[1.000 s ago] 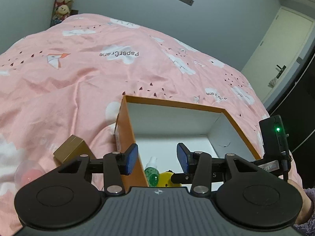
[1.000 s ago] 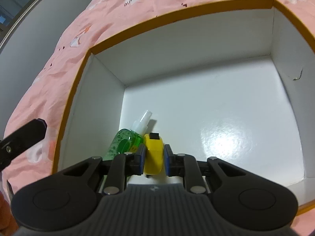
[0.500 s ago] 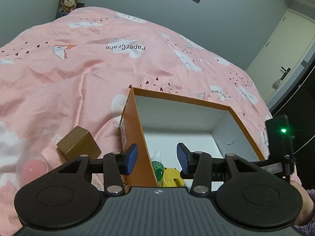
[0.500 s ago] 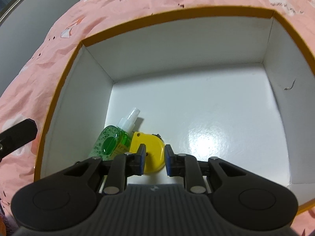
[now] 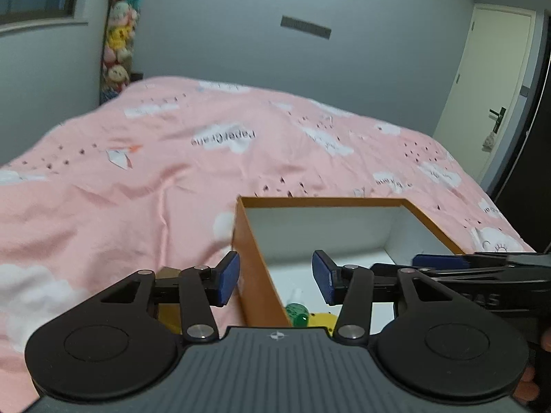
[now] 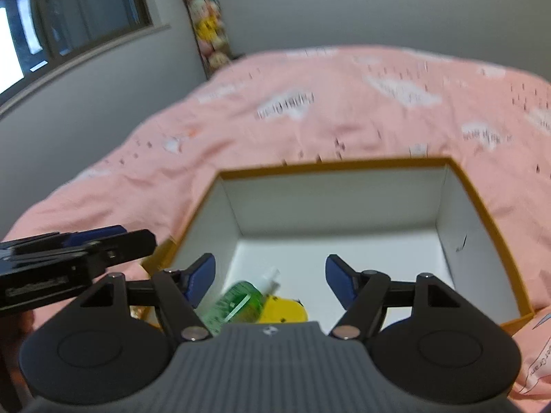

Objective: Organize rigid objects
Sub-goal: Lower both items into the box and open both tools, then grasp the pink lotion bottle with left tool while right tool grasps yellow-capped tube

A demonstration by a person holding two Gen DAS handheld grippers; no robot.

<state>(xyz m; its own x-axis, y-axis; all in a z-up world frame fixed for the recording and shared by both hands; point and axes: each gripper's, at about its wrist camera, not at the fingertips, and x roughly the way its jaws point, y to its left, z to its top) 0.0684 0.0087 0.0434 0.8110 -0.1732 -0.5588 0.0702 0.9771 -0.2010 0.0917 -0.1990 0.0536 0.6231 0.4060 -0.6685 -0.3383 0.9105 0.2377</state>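
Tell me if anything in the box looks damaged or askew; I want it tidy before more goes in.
A small dark scuff or tear marks the right inner wall of the box. The green spray bottle lies on its side, slanted, touching the yellow object. Nothing looks spilled.

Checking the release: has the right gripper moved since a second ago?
Yes. The right gripper lifted off the yellow object, away from the box floor, jaws opening, empty.
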